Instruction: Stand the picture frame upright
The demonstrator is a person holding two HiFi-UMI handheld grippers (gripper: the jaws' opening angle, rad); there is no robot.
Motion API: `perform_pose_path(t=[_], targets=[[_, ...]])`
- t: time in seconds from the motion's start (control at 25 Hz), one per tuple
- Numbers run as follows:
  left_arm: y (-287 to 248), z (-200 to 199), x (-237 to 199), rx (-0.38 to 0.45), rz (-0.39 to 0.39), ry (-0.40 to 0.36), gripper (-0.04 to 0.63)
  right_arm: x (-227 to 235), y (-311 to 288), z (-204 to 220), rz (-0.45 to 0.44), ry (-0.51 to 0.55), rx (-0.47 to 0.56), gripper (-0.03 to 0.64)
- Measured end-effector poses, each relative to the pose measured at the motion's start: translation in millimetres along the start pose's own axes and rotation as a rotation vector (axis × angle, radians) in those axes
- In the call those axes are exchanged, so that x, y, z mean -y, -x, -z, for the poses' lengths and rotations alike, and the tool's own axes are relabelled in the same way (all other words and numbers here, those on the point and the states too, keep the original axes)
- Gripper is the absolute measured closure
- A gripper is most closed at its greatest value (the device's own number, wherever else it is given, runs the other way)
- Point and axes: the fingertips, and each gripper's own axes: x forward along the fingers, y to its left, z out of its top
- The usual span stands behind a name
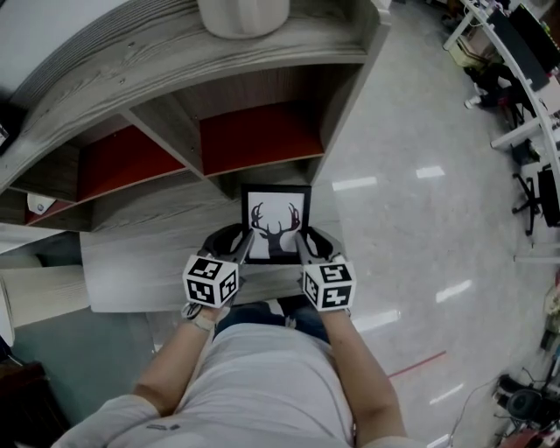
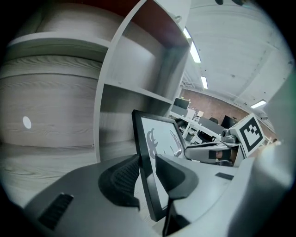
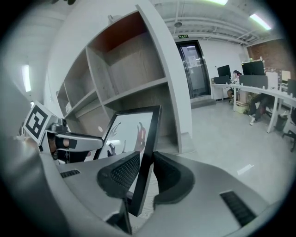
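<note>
Picture frame (image 1: 276,223), black-edged and printed with an antlered deer head on white, is held between both grippers close before the person. Its left edge is pinched by the left gripper (image 1: 242,238), the narrowly parted jaws pressed on front and back; its right edge is clamped likewise by the right gripper (image 1: 304,238). The frame is turned face toward the person, over the grey wooden ledge (image 1: 131,271); whether its lower edge touches the ledge cannot be told. Beyond, red-backed compartments (image 1: 258,136) of the shelf unit (image 1: 157,61) are seen, a white pot (image 1: 243,13) set on top.
</note>
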Motion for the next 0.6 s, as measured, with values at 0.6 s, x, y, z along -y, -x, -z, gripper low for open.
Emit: perform_pose_path(t=[0.6], targets=[[48.7, -109.3, 13.0, 0.229, -0.032, -0.078, 0.479, -25.3, 34.4, -121.9, -0.038, 0.093, 0.219, 0.517]])
